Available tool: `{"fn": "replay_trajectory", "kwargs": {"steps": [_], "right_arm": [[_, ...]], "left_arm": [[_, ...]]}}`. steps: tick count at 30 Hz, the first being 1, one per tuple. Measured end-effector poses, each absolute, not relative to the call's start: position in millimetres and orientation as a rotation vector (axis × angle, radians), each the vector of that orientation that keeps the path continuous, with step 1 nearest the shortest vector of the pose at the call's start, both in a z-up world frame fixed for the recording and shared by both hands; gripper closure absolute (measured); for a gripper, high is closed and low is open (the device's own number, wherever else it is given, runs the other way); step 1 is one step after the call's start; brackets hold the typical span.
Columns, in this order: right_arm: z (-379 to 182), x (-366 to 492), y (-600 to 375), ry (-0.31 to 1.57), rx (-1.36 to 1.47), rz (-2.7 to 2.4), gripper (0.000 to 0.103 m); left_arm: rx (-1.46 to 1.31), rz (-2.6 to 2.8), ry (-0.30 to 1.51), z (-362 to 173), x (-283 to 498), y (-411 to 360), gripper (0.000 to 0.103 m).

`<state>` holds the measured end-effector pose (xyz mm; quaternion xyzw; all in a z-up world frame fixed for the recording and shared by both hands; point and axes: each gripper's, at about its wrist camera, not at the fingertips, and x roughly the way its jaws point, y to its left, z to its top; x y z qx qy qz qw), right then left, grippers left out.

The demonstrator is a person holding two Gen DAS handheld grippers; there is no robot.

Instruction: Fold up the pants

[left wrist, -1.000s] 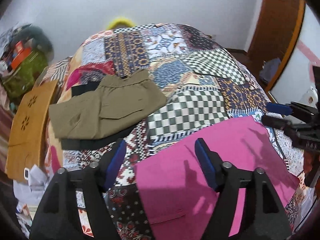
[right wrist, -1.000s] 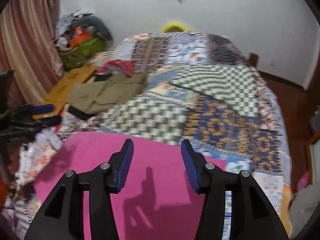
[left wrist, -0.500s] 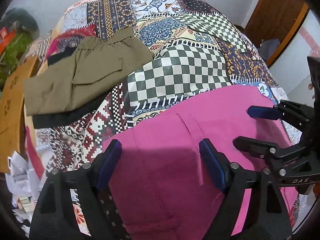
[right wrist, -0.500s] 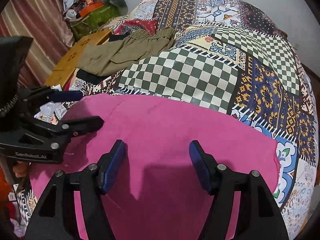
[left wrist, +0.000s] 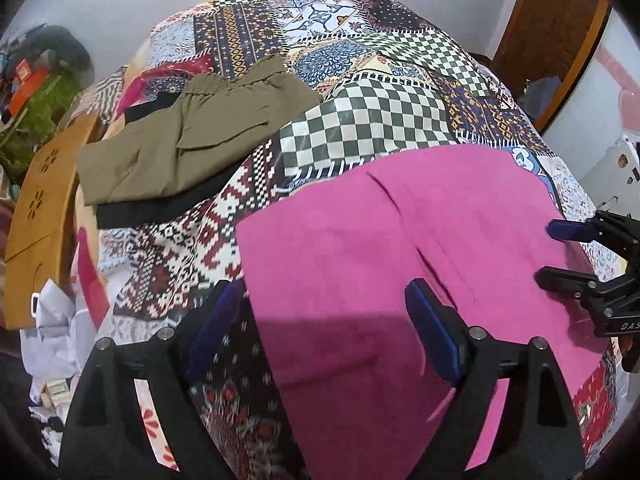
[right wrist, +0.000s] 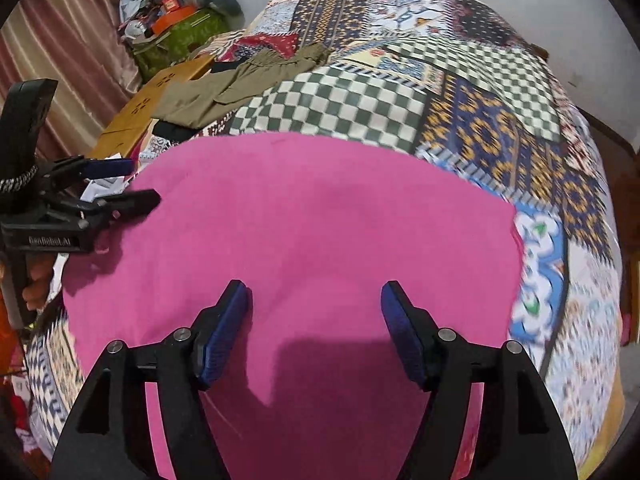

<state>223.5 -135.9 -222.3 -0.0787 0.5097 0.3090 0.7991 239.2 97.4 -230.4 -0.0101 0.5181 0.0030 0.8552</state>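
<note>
Pink pants (left wrist: 360, 240) lie flat on the near part of a patchwork bedspread (left wrist: 380, 112). My left gripper (left wrist: 320, 292) hovers over their left edge, jaws opening, one finger above the bedspread and the other above pink cloth, gripping nothing. My right gripper (right wrist: 315, 288) hangs over the right part of the pink pants (right wrist: 320, 208), jaws also opening, with only flat cloth below the gap. Each gripper shows in the other's view: the right gripper (left wrist: 548, 252) at the pants' right edge, the left gripper (right wrist: 144, 182) at their left edge.
Folded olive pants (left wrist: 192, 136) rest on a black garment (left wrist: 160, 208) at the bed's far left. A wooden board (left wrist: 40, 208) and loose papers lie left of the bed. A green bag with clutter (right wrist: 180, 36) stands in the corner. A wooden door (left wrist: 552, 32) is at the right.
Both grippers have sunk toward the pink pants and tipped further down. Their jaws stand wider than before. The pink cloth now fills more of each view.
</note>
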Motion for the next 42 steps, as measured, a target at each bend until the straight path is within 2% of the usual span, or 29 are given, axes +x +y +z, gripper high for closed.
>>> {"fn": "replay_trajectory", "kwargs": {"steps": [22,34,42], "right_arm": [[-218,160,-216,1.085,-0.079,0.461,0.034],[-167,150,-179,0.917,-0.026,0.545,0.034],[-198,149,-128,0.983,-0.103,0.619,0.034]], "left_arm": [[0.042,0.157,1.019,-220,154,108,0.015],[-0.271,0.105,1.008,-190,136,118,0.015],[-0.427,-0.019,1.096,-206,133,99,0.015]]}}
